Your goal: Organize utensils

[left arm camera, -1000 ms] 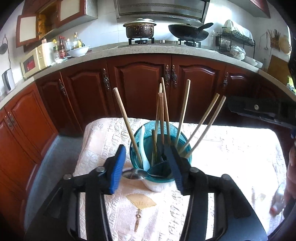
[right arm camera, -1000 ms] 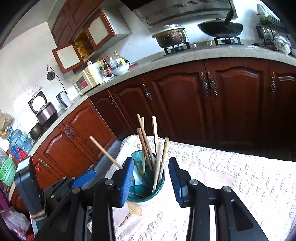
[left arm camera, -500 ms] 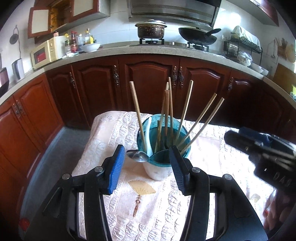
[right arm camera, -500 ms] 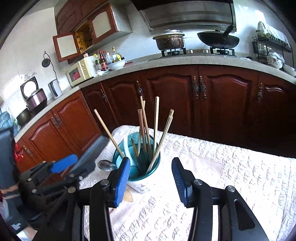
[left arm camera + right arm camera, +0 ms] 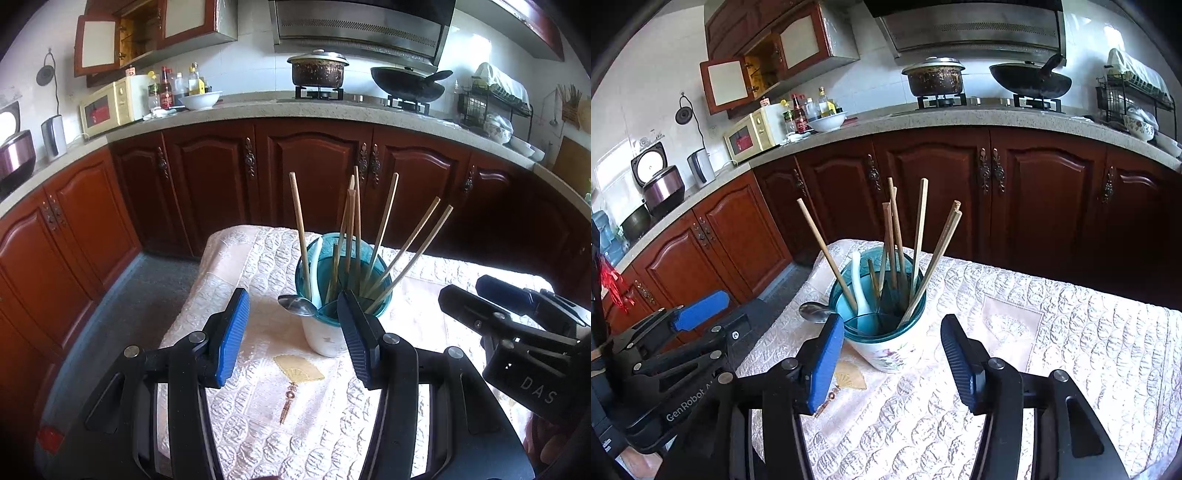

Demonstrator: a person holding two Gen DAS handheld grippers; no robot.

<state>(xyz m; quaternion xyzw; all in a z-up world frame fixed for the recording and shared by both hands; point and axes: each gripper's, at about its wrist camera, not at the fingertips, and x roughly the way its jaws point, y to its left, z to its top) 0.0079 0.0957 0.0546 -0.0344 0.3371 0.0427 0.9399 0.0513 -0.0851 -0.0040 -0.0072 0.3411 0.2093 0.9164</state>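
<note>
**Wooden chopsticks all in the holder**

Wooden chopsticks [image 5: 918, 240] and a white ceramic spoon [image 5: 858, 284] stand in the teal-rimmed utensil holder [image 5: 886, 343] on the quilted tablecloth [image 5: 1052, 332]; only the metal spoon [image 5: 814, 312] rests against the holder's rim, so I judge sorting almost done. My left gripper [image 5: 291, 332] hangs wide and empty near the holder. My right gripper [image 5: 892, 356], jaws just opening, holds nothing. Lettering: "GenRobot" and "DAS".

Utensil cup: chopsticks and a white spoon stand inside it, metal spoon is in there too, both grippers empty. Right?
Not quite. The metal spoon lies outside on the tablecloth, beside the utensil cup, as the right wrist view shows. The rest holds.
</note>
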